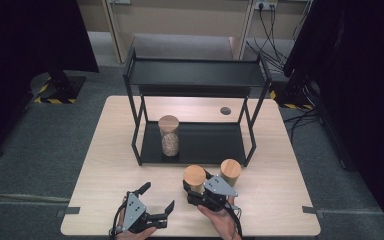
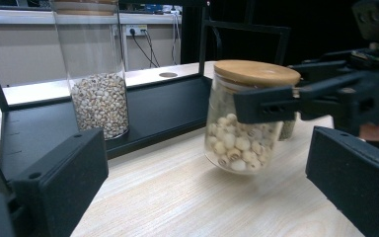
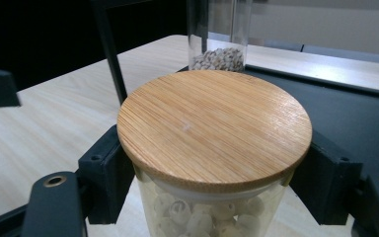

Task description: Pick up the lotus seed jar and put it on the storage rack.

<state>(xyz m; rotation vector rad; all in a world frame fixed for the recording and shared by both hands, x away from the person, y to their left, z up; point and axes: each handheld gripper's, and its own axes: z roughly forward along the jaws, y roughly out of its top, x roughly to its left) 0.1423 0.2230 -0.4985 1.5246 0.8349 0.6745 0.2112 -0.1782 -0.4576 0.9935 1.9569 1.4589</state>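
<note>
Right gripper (image 1: 194, 192) fingers clamped on bamboo-lidded jar of white seeds (image 2: 242, 133), tilted on tabletop (image 1: 280, 200). Left gripper (image 1: 156, 199) fingers apart, empty.

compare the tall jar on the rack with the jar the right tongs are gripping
The tall jar is narrow and stands on the rack's lower shelf; the gripped jar is shorter and wider, over the table.
The tall jar holds small grains; the gripped jar holds larger pale round pieces.
Both are clear glass with wooden lids.

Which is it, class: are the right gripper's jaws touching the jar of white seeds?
Touching. The right gripper view shows the right gripper with a jaw pressed against each side of the jar, just under its wooden lid.
</note>
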